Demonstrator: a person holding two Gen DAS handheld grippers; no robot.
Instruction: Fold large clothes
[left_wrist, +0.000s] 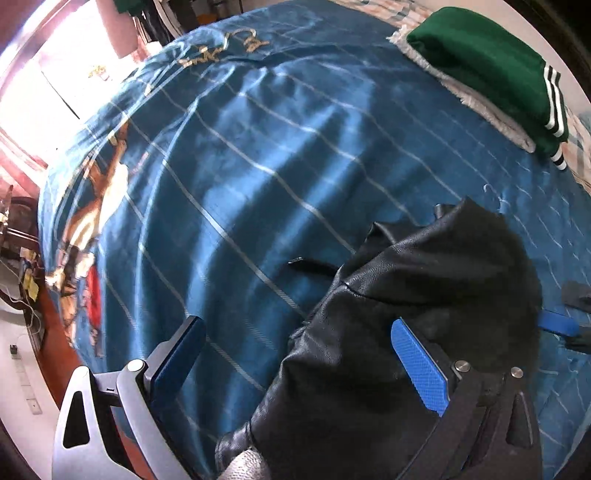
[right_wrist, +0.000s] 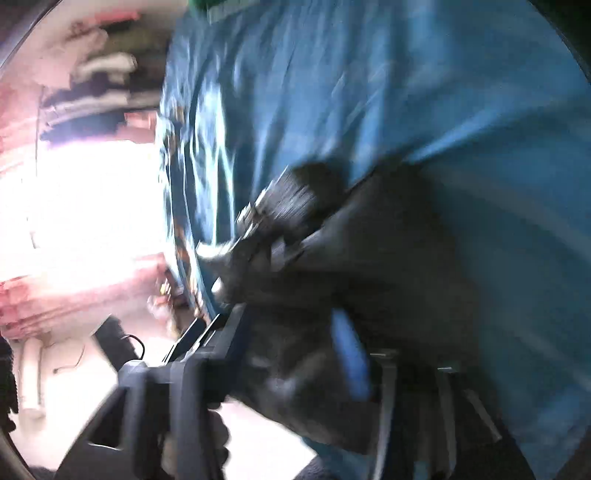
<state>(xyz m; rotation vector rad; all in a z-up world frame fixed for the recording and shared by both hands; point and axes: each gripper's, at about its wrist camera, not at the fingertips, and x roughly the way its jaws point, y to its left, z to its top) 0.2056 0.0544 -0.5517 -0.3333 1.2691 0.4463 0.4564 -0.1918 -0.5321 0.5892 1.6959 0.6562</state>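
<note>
The work surface is a bed covered by a wide blue striped bedspread (left_wrist: 258, 177) with a printed figure along its left border. Its left edge falls away to a reddish wooden floor (left_wrist: 55, 332) and pale furniture; the far edge carries gold script.

The task item, a black leather-look jacket (left_wrist: 388, 295), lies bunched at the near right of the bedspread in the left wrist view. A narrow black strap (left_wrist: 310, 263) of it trails left onto bare cloth. The jacket's upper edge ends well short of the folded dark green garment with white stripes (left_wrist: 491, 74), which rests on a pale fringed towel (left_wrist: 480, 107) at the far right corner. Between jacket and green garment, and across the whole centre and left of the bedspread, the cloth lies open, with soft wrinkles only.

The left gripper (left_wrist: 303, 354) has its jaws wide apart. Its right blue pad lies against the jacket; its left pad stands over bare bedspread. Nothing is clamped.

The right gripper (right_wrist: 291, 343) is heavily blurred in its own view. Its jaws stand apart with dark jacket material between them; whether the pads press on it cannot be told. A blue tip of it (left_wrist: 557, 322) shows at the right edge of the left wrist view, just beside the jacket. In the right wrist view the jacket (right_wrist: 369, 240) runs up from the jaws across the bedspread (right_wrist: 406, 92), with metal fittings (right_wrist: 251, 218) at its left edge.
</note>
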